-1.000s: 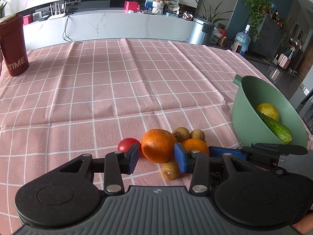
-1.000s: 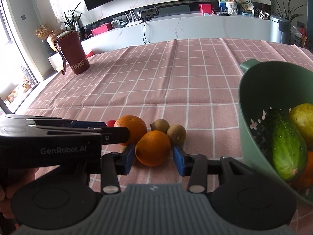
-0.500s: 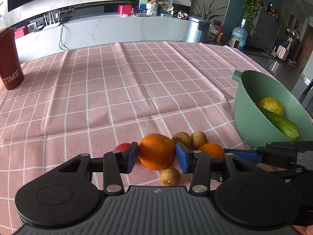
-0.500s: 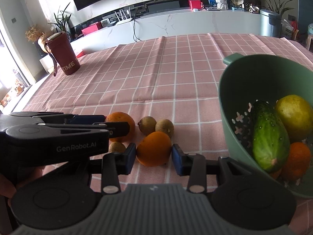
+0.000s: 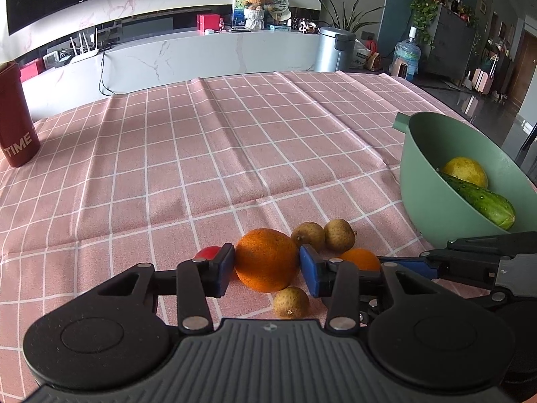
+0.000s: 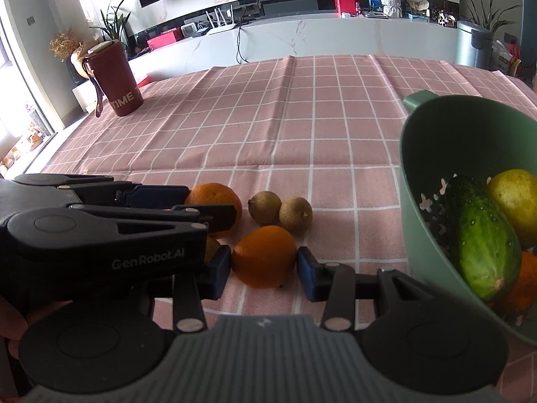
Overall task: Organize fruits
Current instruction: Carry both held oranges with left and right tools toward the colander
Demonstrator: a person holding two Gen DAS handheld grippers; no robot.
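Note:
My left gripper [image 5: 266, 270] is shut on a large orange [image 5: 266, 260] and holds it at the tablecloth. My right gripper [image 6: 264, 267] is shut on a smaller orange [image 6: 264, 257], which also shows in the left wrist view [image 5: 359, 258]. Two small brown fruits [image 5: 324, 235] lie just beyond, one more [image 5: 291, 302] lies nearer, and a red tomato [image 5: 206, 254] sits behind my left finger. The green bowl [image 6: 436, 154] on the right holds a cucumber [image 6: 483, 238], a yellow fruit [image 6: 517, 198] and an orange [image 6: 523, 285].
A dark red TIME cup [image 6: 115, 77] stands at the far left of the pink checked tablecloth [image 5: 201, 154]. The left gripper's body [image 6: 100, 231] fills the left of the right wrist view. A white counter runs behind the table.
Both grippers have closed in on their oranges and now touch them. The right gripper moved closer to the bowl side; the views shifted slightly.

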